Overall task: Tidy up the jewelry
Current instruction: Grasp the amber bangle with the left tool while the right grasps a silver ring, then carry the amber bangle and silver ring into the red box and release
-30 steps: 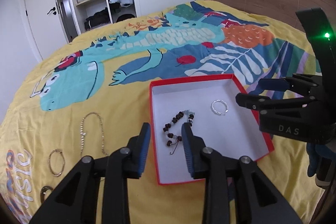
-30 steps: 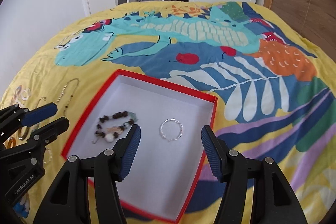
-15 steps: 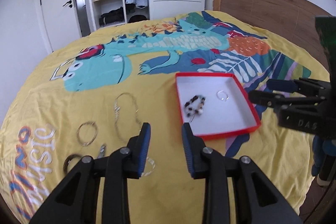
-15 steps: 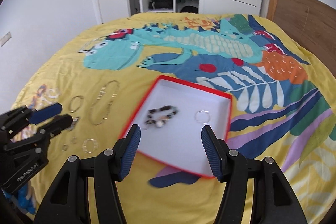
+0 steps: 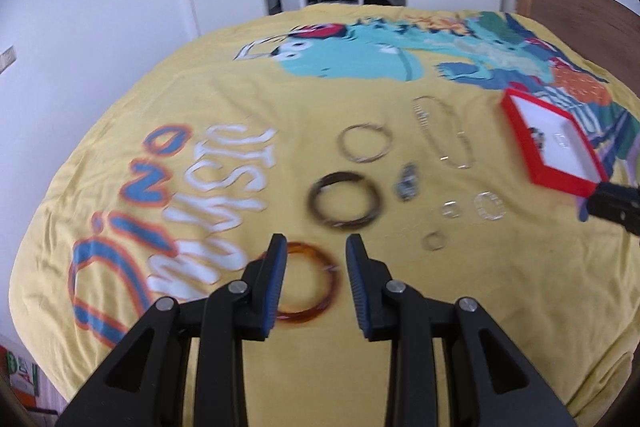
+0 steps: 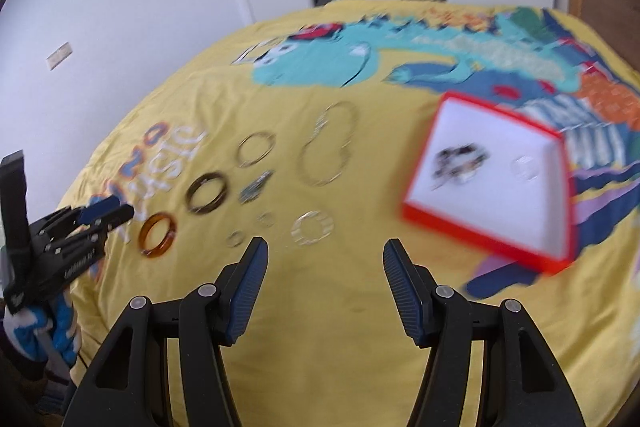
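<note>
Two grippers hung over the yellow bedspread (image 5: pixel 240 115) with jaws parted and nothing held, the left gripper (image 5: pixel 316 259) above an amber bangle (image 5: pixel 308 283), the right gripper (image 6: pixel 324 263) wider. Loose jewelry lay beside the red box (image 6: pixel 492 247), which held a beaded bracelet (image 6: pixel 460 163) and a ring (image 6: pixel 526 167).

We get motion blur on the red box (image 6: pixel 486 241) at right of the right wrist view; beaded bracelet (image 6: pixel 460 163) inside smeared. Left finger covers part of amber bangle (image 5: pixel 316 291). Right gripper (image 5: pixel 612 207) cut off at right edge.
</note>
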Tool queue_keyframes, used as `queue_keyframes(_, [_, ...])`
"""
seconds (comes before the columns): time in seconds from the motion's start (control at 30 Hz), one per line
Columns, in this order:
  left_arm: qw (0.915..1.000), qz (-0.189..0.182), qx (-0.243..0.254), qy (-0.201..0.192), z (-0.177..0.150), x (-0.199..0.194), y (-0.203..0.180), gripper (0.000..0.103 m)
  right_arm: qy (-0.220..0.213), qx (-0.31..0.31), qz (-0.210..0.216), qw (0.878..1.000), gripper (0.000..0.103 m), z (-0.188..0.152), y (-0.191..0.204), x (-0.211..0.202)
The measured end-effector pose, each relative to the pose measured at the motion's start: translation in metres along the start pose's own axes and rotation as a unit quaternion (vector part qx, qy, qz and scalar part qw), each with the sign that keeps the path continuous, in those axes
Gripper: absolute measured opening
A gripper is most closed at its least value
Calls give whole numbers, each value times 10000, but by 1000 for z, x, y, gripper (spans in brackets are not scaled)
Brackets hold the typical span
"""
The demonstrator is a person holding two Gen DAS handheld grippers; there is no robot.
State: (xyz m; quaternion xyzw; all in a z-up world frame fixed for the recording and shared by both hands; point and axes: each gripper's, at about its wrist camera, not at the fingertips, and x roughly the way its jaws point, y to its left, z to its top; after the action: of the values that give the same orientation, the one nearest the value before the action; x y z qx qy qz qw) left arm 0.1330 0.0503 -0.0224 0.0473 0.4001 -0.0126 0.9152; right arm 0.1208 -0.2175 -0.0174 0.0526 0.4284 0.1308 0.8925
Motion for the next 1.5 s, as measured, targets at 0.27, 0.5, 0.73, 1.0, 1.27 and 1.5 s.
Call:
queue_keyframes(0.27, [9988,-95,-440,213,-8,43,47,29,519,-153,539,9971,51,-18,49,74])
queue_keyframes(0.5, [9975,-319,-566,262,-5,68,57,30,667,-254,601,9956,47,-8,69,124])
queue_keyframes(0.73, [9958,-508,-682,333,-10,81,65,36,712,-383,538,9953,47,-7,76,143])
queue_keyframes(1.0, [9941,-663,-653,563,-21,89,64,36,637,-512,485,9955,43,-5,82,152])
queue_keyframes(1.27, [9948,-423,-563,738,-27,98,57,22,563,-604,520,9952,31,-9,86,157])
queue_keyframes(1.5, [9973,-71,-349,636,-25,89,48,11,511,-686,539,9949,20,-10,85,153])
